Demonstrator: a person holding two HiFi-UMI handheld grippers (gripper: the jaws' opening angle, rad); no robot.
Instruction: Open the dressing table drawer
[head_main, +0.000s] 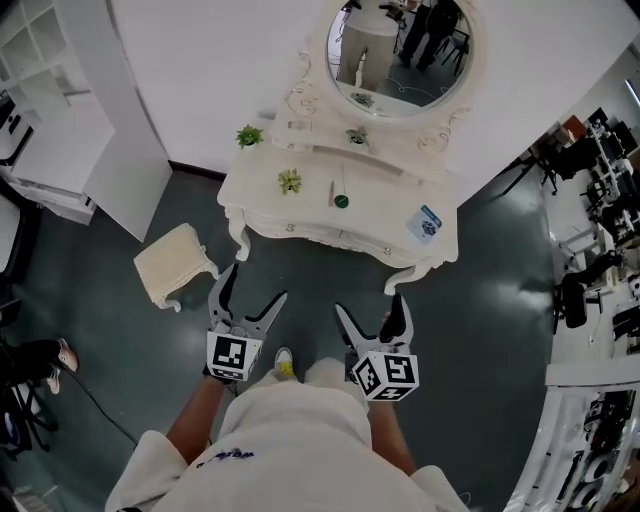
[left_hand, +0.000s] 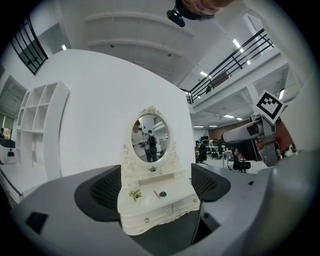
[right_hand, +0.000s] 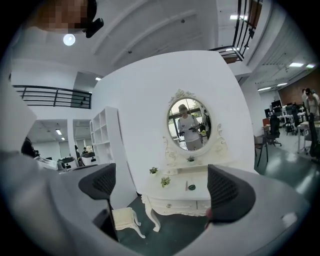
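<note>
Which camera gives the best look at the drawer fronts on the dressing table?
The left gripper view: both drawer fronts face the camera with their knobs visible, unobstructed. The head view looks steeply down, so they show only as a thin strip. The right gripper view shows them smaller, one partly behind a jaw.

Jaws of the right gripper (right_hand: 164, 189) wide apart, dressing table (right_hand: 175, 204) and oval mirror (right_hand: 189, 125) beyond, stool (right_hand: 123, 217) lower left
</note>
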